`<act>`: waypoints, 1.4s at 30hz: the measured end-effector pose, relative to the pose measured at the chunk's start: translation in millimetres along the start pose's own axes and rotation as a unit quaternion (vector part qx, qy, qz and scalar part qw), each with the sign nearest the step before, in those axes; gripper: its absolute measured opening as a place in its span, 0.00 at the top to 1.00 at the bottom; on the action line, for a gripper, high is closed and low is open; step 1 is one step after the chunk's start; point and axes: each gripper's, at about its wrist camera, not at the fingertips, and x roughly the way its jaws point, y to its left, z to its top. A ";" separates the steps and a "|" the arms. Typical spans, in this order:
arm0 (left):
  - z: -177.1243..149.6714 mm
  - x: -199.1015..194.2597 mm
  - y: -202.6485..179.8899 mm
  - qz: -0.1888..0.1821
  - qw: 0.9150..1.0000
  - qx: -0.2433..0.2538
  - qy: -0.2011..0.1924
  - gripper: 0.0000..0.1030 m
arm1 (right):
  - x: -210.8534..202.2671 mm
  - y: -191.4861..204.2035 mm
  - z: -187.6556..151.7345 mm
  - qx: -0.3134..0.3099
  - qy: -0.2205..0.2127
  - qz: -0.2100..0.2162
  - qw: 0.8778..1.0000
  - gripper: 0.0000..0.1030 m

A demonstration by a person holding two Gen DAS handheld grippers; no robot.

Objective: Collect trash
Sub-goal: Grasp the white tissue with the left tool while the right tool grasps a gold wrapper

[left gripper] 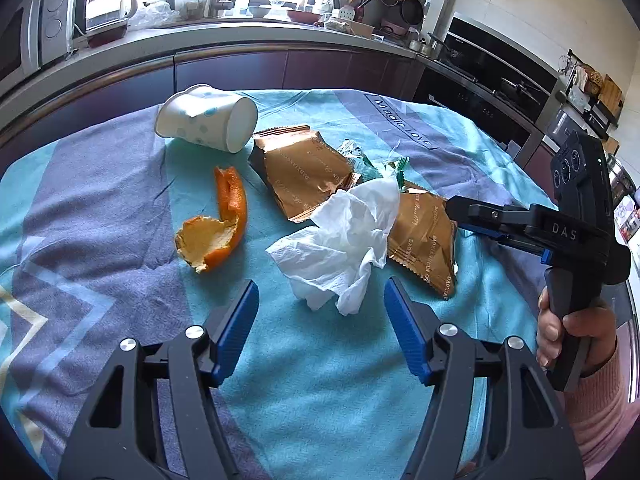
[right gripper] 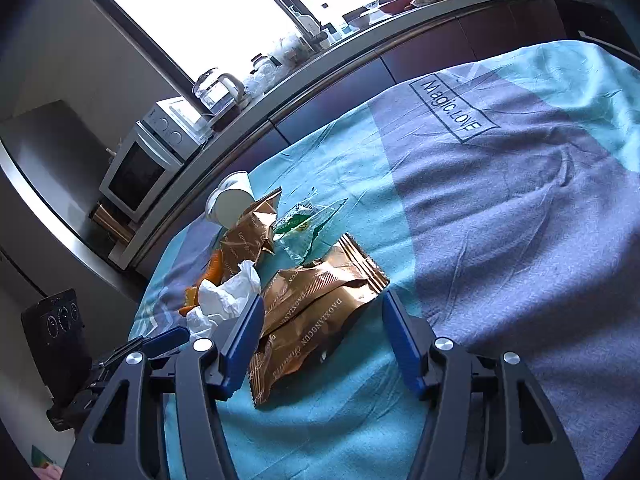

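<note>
A crumpled white tissue lies on the cloth just ahead of my open, empty left gripper. Beside it lie an orange peel, a tipped paper cup, two copper snack wrappers and a clear green wrapper. My right gripper is open, with its jaws on either side of the near copper wrapper. The right gripper also shows in the left wrist view, at the wrapper's right edge. The tissue, cup and peel lie beyond.
A teal and purple cloth covers the table. A kitchen counter with a kettle, microwave and dishes runs behind it. In the right wrist view the cloth's purple part stretches to the right.
</note>
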 end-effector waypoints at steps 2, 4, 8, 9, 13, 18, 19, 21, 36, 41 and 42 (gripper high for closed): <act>2.2 4.9 0.1 0.000 1.000 -0.003 0.007 0.44 | 0.8 -0.1 -0.1 0.003 0.000 0.004 1.000 0.43; 3.2 8.4 -0.9 -0.004 1.000 -0.005 0.013 0.49 | 0.7 0.7 -0.1 0.005 0.001 0.008 1.000 0.43; 4.0 14.3 -3.7 -0.010 1.000 -0.006 0.019 0.61 | 1.2 2.5 -1.1 0.006 0.004 0.015 1.000 0.46; 3.2 15.0 -4.9 -0.011 1.000 -0.006 0.020 0.67 | 1.6 2.6 -1.6 0.007 0.004 0.017 1.000 0.49; 2.3 17.5 -5.2 -0.013 1.000 -0.007 0.024 0.78 | 3.5 3.1 -4.2 0.011 0.009 0.024 1.000 0.64; -0.7 12.4 -3.8 -0.016 1.000 -0.009 0.019 0.90 | 1.0 2.8 -5.4 0.015 0.004 0.035 0.999 0.85; -1.8 10.2 -3.8 -0.017 1.000 -0.009 0.017 0.92 | -0.2 3.2 -5.7 0.015 0.002 0.036 0.999 0.90; -3.2 5.9 -3.1 -0.017 1.000 -0.010 0.013 0.93 | -3.6 4.4 -6.1 0.013 -0.002 0.038 0.999 0.92; -19.8 -52.5 5.4 -0.014 0.999 0.001 -0.036 0.97 | -29.8 20.8 -8.4 0.001 -0.034 0.066 0.997 0.97; -29.5 -77.4 14.5 -0.011 0.999 -0.003 -0.053 0.97 | -36.8 31.5 -6.1 -0.010 -0.041 0.075 0.996 0.98; -31.6 -81.9 16.6 -0.009 0.998 -0.005 -0.056 0.97 | -38.0 34.7 -5.7 -0.014 -0.042 0.078 0.996 0.98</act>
